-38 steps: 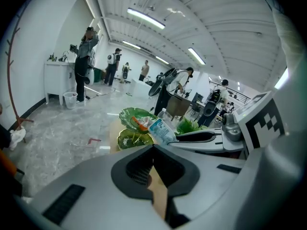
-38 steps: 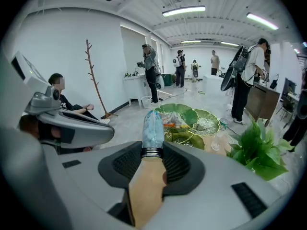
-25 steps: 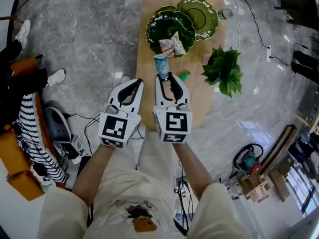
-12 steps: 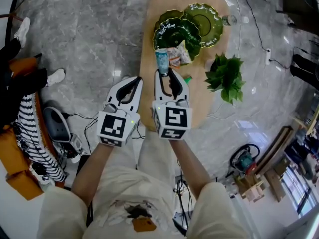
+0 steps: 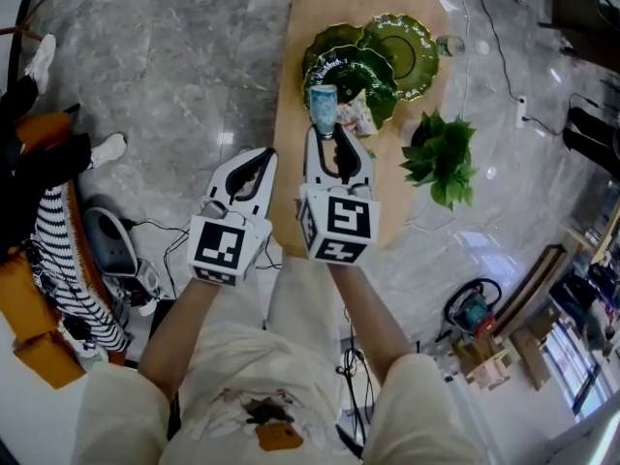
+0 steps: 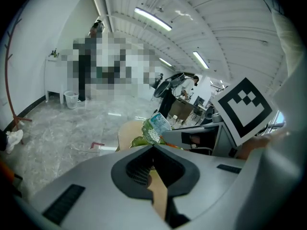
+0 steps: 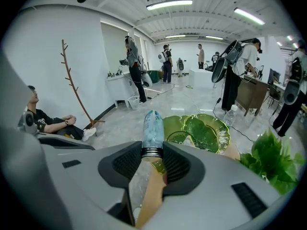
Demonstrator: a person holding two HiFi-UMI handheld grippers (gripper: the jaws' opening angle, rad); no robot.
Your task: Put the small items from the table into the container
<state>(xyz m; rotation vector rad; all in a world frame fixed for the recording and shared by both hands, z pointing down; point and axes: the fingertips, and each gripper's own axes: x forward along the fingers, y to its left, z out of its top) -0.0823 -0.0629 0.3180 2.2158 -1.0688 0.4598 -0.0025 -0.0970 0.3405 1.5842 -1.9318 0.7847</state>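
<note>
My right gripper [image 5: 329, 136] is shut on a small blue bottle [image 5: 323, 109], its pads pressing on the dark cap end [image 7: 152, 152]. The bottle [image 7: 152, 126] sticks out ahead over the near rim of a dark green leaf-shaped dish [image 5: 360, 66], which holds a crumpled snack packet [image 5: 356, 114]. A lighter green dish [image 5: 405, 45] overlaps it behind; both dishes [image 7: 204, 131] show past the bottle in the right gripper view. My left gripper [image 5: 263, 155] hangs beside the table's left edge, tips together and empty [image 6: 153, 146]. From the left gripper view the bottle [image 6: 159, 123] shows above the dishes.
The oval wooden table [image 5: 291, 105] also carries a leafy green plant [image 5: 441, 153] at its right edge. A clear bottle [image 5: 451, 45] stands beyond the dishes. Cables and gear lie on the marble floor to the left [image 5: 116, 250]. People stand in the room behind [image 7: 237, 75].
My right gripper has carried the blue bottle forward along the table to the dark green dish's near rim. The left gripper has advanced alongside it, still shut.
</note>
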